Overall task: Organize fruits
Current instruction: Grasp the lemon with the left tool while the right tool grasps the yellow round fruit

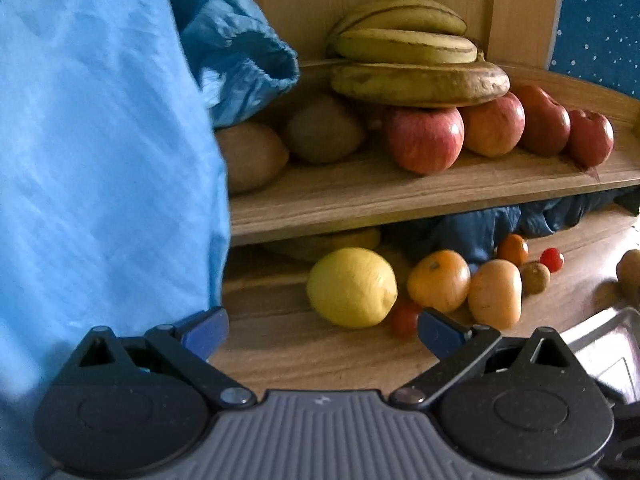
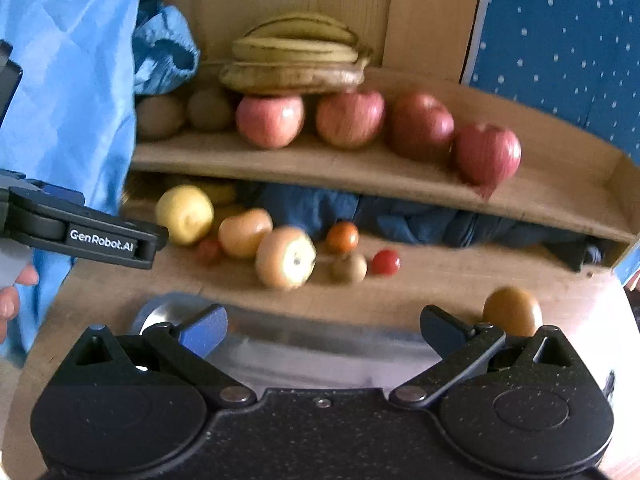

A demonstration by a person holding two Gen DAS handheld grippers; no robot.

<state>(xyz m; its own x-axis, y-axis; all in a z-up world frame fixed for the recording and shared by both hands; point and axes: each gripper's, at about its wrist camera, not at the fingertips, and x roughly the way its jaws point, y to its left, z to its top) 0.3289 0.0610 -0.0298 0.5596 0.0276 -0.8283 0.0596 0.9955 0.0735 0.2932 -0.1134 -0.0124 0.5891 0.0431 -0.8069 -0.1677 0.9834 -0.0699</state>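
My left gripper (image 1: 322, 334): fingers spread wide, nothing between them, held low over the table (image 1: 320, 360) in front of the lemon (image 1: 352, 287).
My right gripper (image 2: 322, 330): also wide apart and empty, hanging over the metal tray (image 2: 320, 348).
Shelf (image 1: 400, 196): a bunch of bananas (image 1: 412, 64) lies on top of the apples (image 1: 425, 140), which stand in a row of four; two kiwis (image 1: 324, 130) sit left of them.
Table under the shelf: the lemon, with a small tomato (image 1: 405, 318) just beside it, then two oranges (image 1: 439, 280) touching each other, a smaller orange (image 1: 513, 249) behind, a kiwi (image 1: 535, 278) and a red cherry tomato (image 1: 552, 259) near it.
Loose kiwi (image 2: 512, 311): on the table just past the tray's far right corner, apart from the rest.
Blue cloth (image 1: 100, 160): fills my left side; more dark blue fabric (image 2: 400, 216) is bunched under the shelf.
Blur: the right wrist view is smeared, so small details there are unclear.
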